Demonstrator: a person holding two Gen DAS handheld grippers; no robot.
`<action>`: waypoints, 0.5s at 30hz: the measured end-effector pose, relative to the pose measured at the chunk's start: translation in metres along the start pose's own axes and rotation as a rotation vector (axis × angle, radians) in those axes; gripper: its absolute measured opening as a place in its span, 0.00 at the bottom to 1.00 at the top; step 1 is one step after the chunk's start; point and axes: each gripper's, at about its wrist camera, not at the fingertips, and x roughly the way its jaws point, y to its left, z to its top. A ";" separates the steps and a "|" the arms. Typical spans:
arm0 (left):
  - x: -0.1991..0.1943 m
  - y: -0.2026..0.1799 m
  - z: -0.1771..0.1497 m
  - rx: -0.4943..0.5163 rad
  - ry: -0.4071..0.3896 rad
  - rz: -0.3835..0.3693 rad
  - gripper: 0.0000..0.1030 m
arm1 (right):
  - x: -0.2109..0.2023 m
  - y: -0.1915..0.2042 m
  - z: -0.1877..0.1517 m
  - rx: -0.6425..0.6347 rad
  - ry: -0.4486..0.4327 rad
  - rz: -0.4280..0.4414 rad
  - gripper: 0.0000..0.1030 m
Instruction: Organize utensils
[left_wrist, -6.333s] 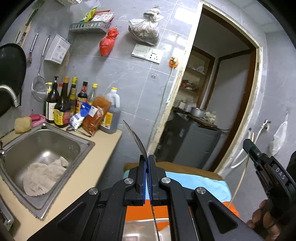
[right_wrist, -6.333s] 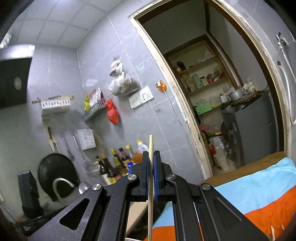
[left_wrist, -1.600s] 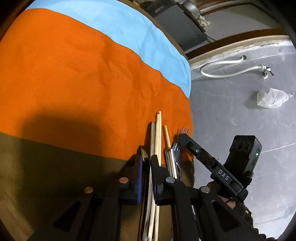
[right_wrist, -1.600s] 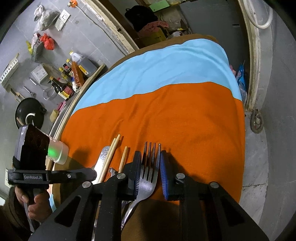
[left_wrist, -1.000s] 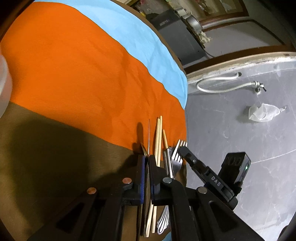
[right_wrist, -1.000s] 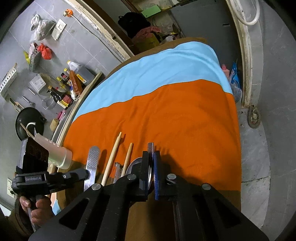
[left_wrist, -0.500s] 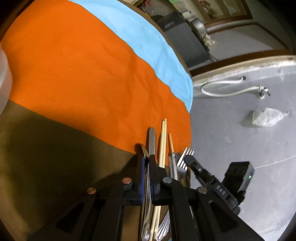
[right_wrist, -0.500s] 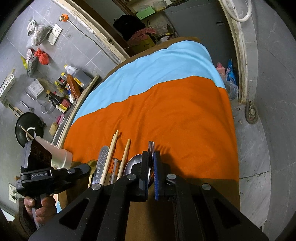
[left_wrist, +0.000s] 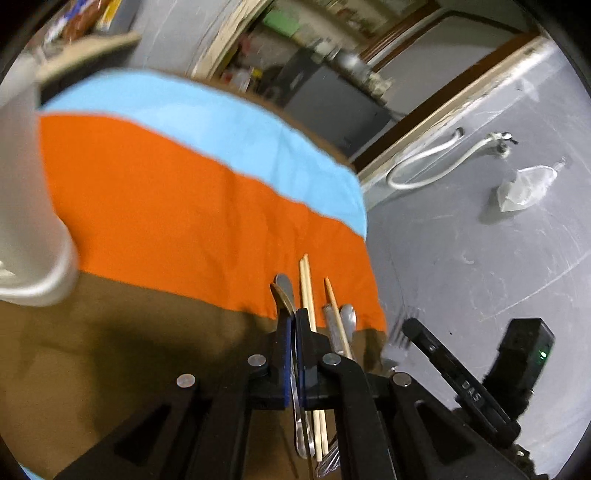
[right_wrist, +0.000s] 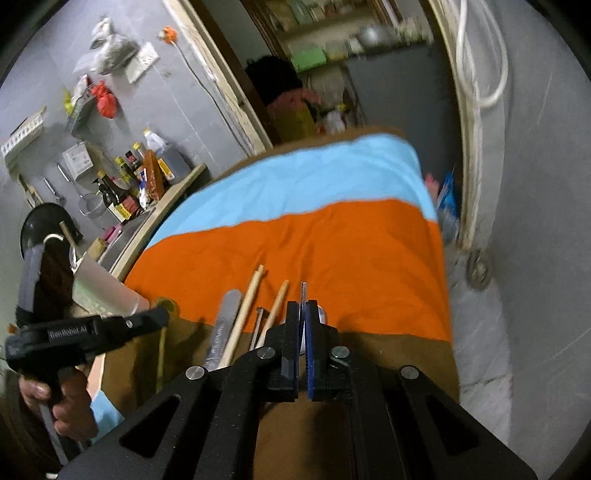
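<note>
My left gripper (left_wrist: 294, 318) is shut on a gold-coloured spoon (left_wrist: 282, 295), whose bowl sticks out ahead of the blue pads. In the right wrist view the left gripper (right_wrist: 162, 318) holds that spoon (right_wrist: 166, 305) just above the brown stripe. My right gripper (right_wrist: 303, 306) is shut on a fork (right_wrist: 303, 291), seen edge-on; its blurred tines (left_wrist: 397, 332) show at the right gripper (left_wrist: 409, 325) tip. On the cloth lie a silver knife (right_wrist: 225, 325), a pair of chopsticks (right_wrist: 245, 306), a single chopstick (right_wrist: 276, 304) and a spoon (left_wrist: 349, 317).
A white cup (left_wrist: 29, 221) stands on the table's left; in the right wrist view the cup (right_wrist: 103, 284) holds a chopstick. The tablecloth (right_wrist: 332, 251) is striped blue, orange and brown. Its right edge drops to grey floor. A counter with bottles (right_wrist: 125, 184) runs behind the cup.
Both grippers have risen and tipped upward with their utensils, so the doorway and wall come into view. The gold spoon and the fork are off the cloth.
</note>
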 end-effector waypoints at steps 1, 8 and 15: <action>-0.009 -0.002 0.000 0.017 -0.024 0.003 0.03 | -0.007 0.004 0.001 -0.010 -0.018 -0.014 0.03; -0.065 -0.012 0.007 0.110 -0.155 0.008 0.03 | -0.067 0.058 0.004 -0.144 -0.182 -0.140 0.02; -0.118 -0.003 0.030 0.164 -0.225 -0.035 0.03 | -0.108 0.121 0.008 -0.266 -0.301 -0.284 0.02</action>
